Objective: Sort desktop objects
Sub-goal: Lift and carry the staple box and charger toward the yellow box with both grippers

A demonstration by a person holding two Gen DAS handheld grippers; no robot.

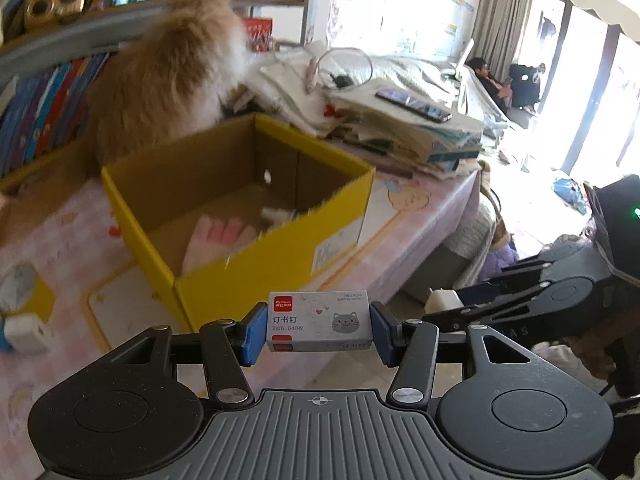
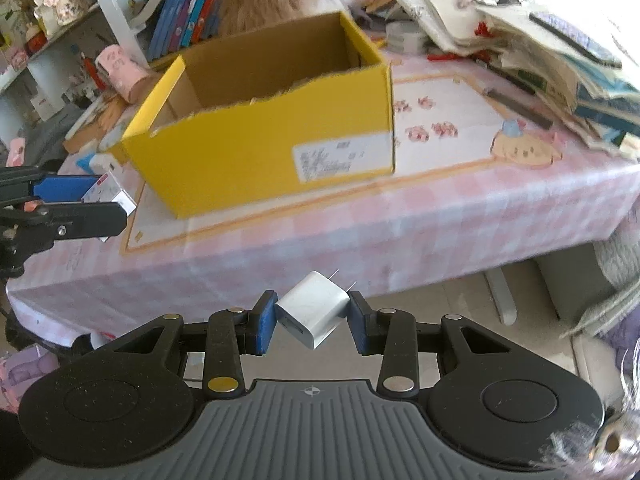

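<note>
My left gripper is shut on a small staple box with a cat picture, held in front of the open yellow cardboard box. A pink paw-shaped item lies inside the yellow box. My right gripper is shut on a white charger plug, held off the table's front edge, below the yellow box. The right gripper shows at the right of the left wrist view; the left gripper with the staple box shows at the left of the right wrist view.
A fluffy orange cat stands behind the yellow box. A pile of papers and cloth with a phone fills the table's far right. Another white charger lies at the left on the pink tablecloth. Bookshelves stand behind.
</note>
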